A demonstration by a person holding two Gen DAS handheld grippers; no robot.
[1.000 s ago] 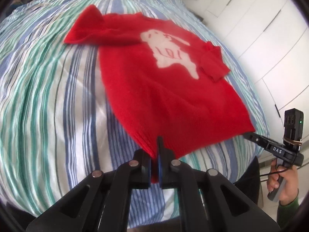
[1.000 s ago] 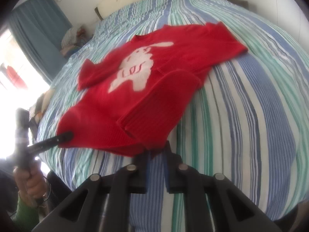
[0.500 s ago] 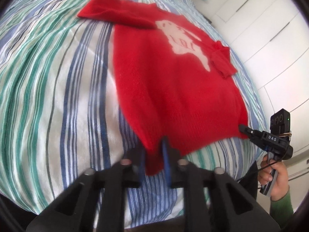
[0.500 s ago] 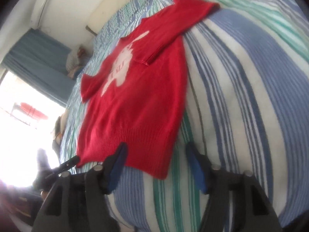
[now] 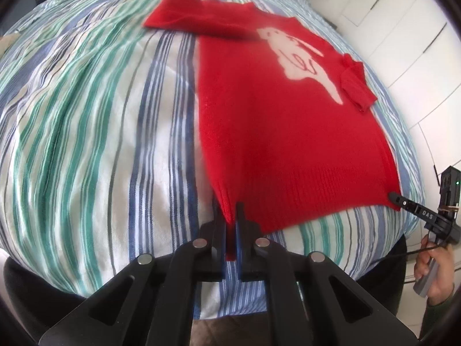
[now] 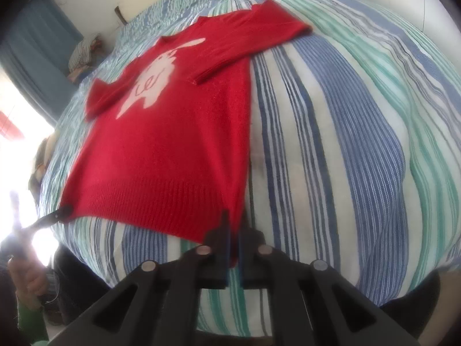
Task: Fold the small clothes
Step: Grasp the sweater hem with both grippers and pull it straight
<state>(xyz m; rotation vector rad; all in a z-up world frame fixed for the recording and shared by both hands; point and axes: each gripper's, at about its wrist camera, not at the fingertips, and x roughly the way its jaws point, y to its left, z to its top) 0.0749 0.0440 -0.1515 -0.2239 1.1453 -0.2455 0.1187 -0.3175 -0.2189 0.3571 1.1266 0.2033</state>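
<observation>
A small red knit sweater (image 5: 282, 121) with a pale animal figure on its chest lies flat, front up, on a striped bed; it also shows in the right wrist view (image 6: 173, 144). My left gripper (image 5: 230, 216) is shut on the hem's left corner. My right gripper (image 6: 234, 225) is shut on the hem's right corner, and its tip shows in the left wrist view (image 5: 396, 196). The left gripper's tip shows in the right wrist view (image 6: 62, 212). The hem is stretched between them at the bed's near edge. One sleeve (image 5: 187, 20) lies out to the side; the other sleeve (image 5: 355, 85) is folded over the body.
The striped blue, green and white duvet (image 5: 86, 144) covers the whole bed. White wardrobe doors (image 5: 403, 28) stand beside the bed. A blue curtain (image 6: 37, 52) and a bright window are on the other side. A pile of cloth (image 6: 83, 54) lies near the headboard.
The sweater's folded-over corner has been spread flat. My right gripper opened, then shut on the hem's right corner. Both grippers have pulled the hem taut toward the bed's near edge.
</observation>
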